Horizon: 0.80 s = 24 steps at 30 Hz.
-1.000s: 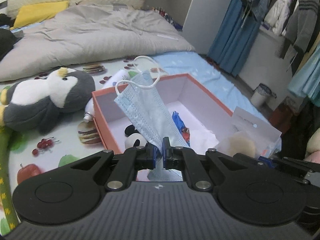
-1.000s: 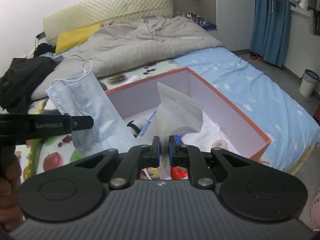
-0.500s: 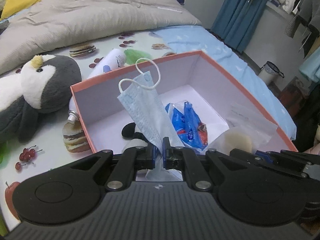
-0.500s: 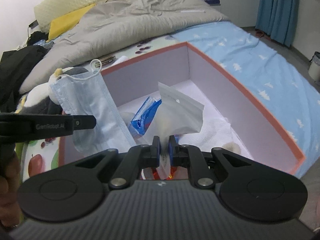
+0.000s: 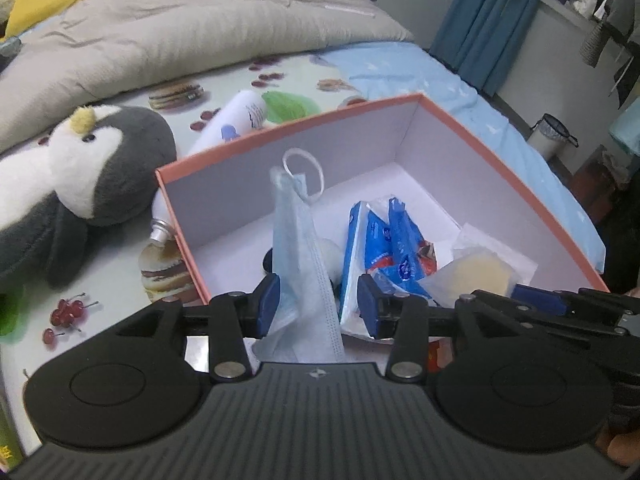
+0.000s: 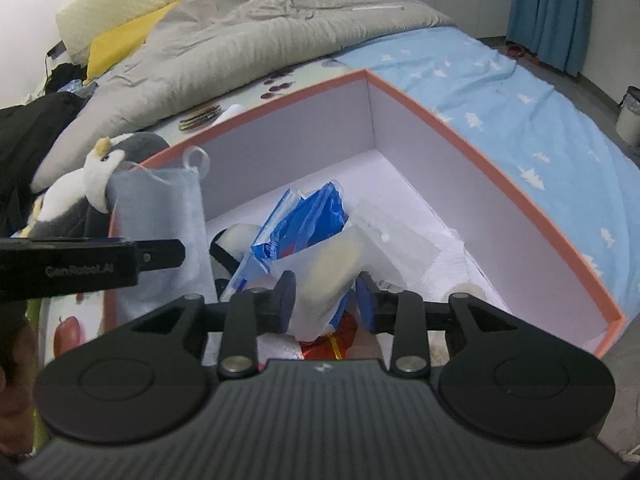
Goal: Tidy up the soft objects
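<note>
nearest to me, the left gripper (image 5: pixel 318 306) had its fingers spread apart, and the blue face mask (image 5: pixel 298 256) stood loose between them, no longer pinched, its lower edge down over the near end of the box (image 5: pixel 496 152). the right gripper (image 6: pixel 326 300) was open too, with the clear pouch (image 6: pixel 340 264) holding a pale pad slumped between the fingers, leaning on the blue tissue packs (image 6: pixel 304 216). i judged both items released but not settled: the mask hung close to the near wall and could catch a finger pad or fall outside the rim if i pulled back low or sideways. the pouch might slide off the packs. further left on the bed sat the penguin plush (image 5: pixel 80 176), not yet packed, with a white tube (image 5: pixel 236 120) behind it and the grey quilt (image 5: pixel 192 32) beyond.
</note>
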{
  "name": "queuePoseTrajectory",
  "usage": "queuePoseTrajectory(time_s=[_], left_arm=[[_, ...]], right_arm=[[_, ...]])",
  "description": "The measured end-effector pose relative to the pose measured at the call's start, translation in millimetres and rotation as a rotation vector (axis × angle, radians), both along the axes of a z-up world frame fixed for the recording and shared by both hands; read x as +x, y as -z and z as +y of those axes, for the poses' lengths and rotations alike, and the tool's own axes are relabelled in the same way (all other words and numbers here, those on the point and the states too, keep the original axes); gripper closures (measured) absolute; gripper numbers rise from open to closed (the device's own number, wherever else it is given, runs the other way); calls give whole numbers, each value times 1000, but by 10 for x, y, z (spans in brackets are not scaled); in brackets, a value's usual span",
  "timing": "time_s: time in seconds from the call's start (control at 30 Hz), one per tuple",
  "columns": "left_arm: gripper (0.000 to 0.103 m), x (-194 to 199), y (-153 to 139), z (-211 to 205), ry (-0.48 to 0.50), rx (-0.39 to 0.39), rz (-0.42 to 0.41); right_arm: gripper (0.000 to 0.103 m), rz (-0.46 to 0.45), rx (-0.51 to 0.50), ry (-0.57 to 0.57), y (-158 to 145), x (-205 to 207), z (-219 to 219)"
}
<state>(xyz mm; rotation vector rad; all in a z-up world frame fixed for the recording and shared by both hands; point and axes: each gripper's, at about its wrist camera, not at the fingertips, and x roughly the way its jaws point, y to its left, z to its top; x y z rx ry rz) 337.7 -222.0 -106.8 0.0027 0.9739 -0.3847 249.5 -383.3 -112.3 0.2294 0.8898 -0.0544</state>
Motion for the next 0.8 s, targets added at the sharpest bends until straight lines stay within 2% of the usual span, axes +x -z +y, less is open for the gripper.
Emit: queuePoseTrajectory(time_s=[0.1,0.17,0.5,0.8], left_arm=[[50,-132,-154,51,-4,0,-27],[43,-238,-254,85,0,-3,-45],[20,-901,-730,293,-3,-25,-147],[19,-1479,-1088,463,7,-64,-224]], right_arm=[[56,-19,-3,4,-111,-90,23],[40,-40,-7,10,-201,-193,44],[39,-138,-17,32,-610,-795,180],[39,-228,-29,51,-935,-1250,287]])
